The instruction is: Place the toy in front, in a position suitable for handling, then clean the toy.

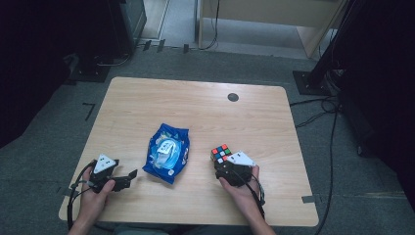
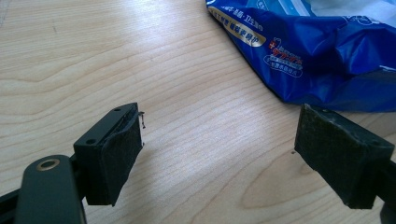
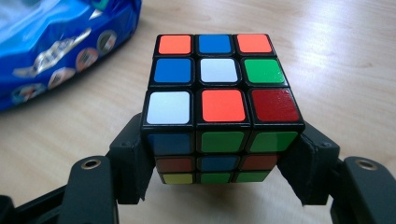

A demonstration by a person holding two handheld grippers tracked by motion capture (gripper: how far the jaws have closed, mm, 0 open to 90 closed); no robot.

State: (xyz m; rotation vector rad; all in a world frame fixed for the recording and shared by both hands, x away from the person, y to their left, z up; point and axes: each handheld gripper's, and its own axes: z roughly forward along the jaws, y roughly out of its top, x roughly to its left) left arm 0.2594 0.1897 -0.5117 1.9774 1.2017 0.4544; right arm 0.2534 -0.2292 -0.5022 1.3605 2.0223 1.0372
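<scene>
High view puts the person's two hands at the near edge of the table (image 1: 195,98). The left tongs (image 1: 128,175) rest toward the near left corner, jaws spread wide with nothing between them, pointing at the blue snack bag (image 1: 167,152) that lies just near of the table's middle. The right tongs (image 1: 221,161), right of the middle and near the front edge, are clamped on a Rubik's cube (image 1: 221,152), the grey plate covering most of the grip from above.

Right gripper view settles that grip: the two black pads press the cube's (image 3: 219,107) lower side faces at left and right, and the scrambled top face shows white, orange, red, blue and green stickers. Whether the cube sits on the wood or is lifted just clear of it I cannot tell. The bag's (image 3: 60,46) crinkled corner lies well apart, beyond and to the left.

Left gripper view shows bare wood between the open left tongs (image 2: 219,154), with the bag's (image 2: 317,51) printed edge just beyond the right jaw.

I judge the step in hand to be carrying the gripped cube; the next move calls for a steady squeeze and a clear setting-down spot away from the bag.
</scene>
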